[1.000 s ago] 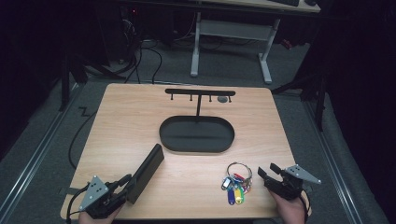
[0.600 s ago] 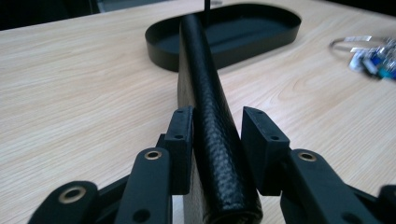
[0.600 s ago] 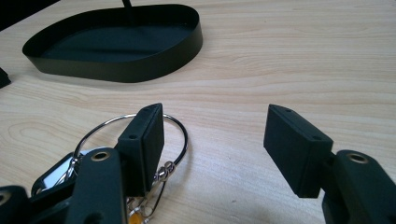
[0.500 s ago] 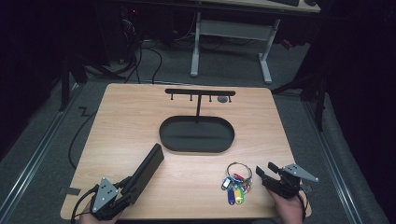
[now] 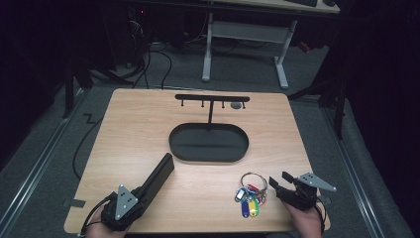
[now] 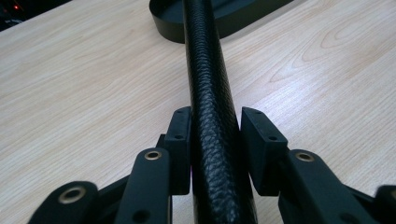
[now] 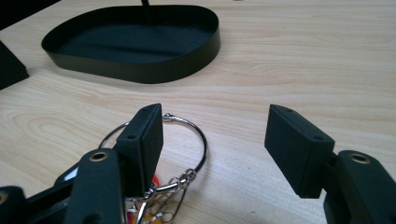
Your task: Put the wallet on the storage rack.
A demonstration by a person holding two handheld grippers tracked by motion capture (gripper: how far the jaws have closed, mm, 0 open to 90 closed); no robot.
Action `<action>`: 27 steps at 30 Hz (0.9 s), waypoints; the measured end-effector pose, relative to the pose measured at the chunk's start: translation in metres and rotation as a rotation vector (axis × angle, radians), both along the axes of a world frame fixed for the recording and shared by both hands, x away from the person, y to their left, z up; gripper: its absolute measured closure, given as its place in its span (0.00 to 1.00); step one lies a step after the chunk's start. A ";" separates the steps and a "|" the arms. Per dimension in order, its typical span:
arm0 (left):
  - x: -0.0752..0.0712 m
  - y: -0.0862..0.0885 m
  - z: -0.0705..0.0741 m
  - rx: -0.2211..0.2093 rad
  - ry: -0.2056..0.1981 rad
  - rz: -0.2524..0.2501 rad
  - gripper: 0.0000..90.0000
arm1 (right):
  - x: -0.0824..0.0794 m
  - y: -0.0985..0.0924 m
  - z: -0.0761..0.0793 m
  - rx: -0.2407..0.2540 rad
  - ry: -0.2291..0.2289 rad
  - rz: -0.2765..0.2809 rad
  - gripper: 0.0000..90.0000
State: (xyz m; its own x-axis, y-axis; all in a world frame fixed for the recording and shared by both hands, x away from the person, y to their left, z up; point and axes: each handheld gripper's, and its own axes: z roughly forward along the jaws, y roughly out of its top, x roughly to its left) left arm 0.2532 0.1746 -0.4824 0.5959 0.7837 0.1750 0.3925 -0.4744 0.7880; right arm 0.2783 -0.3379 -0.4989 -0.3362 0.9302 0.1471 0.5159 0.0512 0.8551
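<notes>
Dark surroundings frame a light wood-grain counter (image 5: 138, 129), with a second desk's metal legs beyond its far edge. At centre stands a black oval tray (image 5: 208, 143) carrying an upright post and a hook bar (image 5: 212, 98).

Left hand-held gripper (image 6: 215, 140): jaws closed down on a long black case (image 5: 157, 177) with a pebbled leather-like skin, clamped at its near end. The case's long axis runs away from that gripper, angling forward and to the right toward the tray's near left rim; its far end stops just short of the rim in the high view. Whether the case rests on the counter or is lifted cannot be told.

Right hand-held gripper (image 7: 215, 144): jaws wide apart, holding nothing. A bunch of keys (image 5: 250, 196) with coloured tags lies flat on the counter at the near right, just to this gripper's left. In the right gripper view the key ring (image 7: 189, 133) sits against the inner side of the left jaw, so the ring lies off-centre rather than between the jaws.

Assessment: the right hand is plainly nearer the keys, the left is occupied. A grasp of the ring appears to require a small shift of the right gripper toward its left before closing; otherwise the left jaw may only push the ring along.
</notes>
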 end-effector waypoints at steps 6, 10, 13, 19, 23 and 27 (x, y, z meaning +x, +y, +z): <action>0.006 -0.002 0.005 -0.021 0.084 0.001 0.74 | 0.000 0.001 0.013 -0.090 -0.012 0.069 0.41; 0.008 -0.007 0.009 -0.018 0.109 0.005 0.74 | -0.008 -0.007 0.006 -0.014 -0.037 0.074 0.42; 0.010 -0.012 0.014 0.014 0.125 0.010 0.74 | -0.012 -0.011 0.004 0.006 -0.038 0.097 0.42; 0.017 -0.016 0.018 0.018 0.180 0.005 0.77 | -0.009 -0.016 -0.006 0.085 0.001 0.117 0.43; 0.022 -0.013 0.020 0.017 0.195 0.005 0.77 | -0.008 -0.016 -0.008 0.090 0.011 0.118 0.43; 0.025 -0.012 0.021 0.036 0.203 -0.013 0.76 | -0.011 -0.018 -0.008 0.091 0.014 0.099 0.43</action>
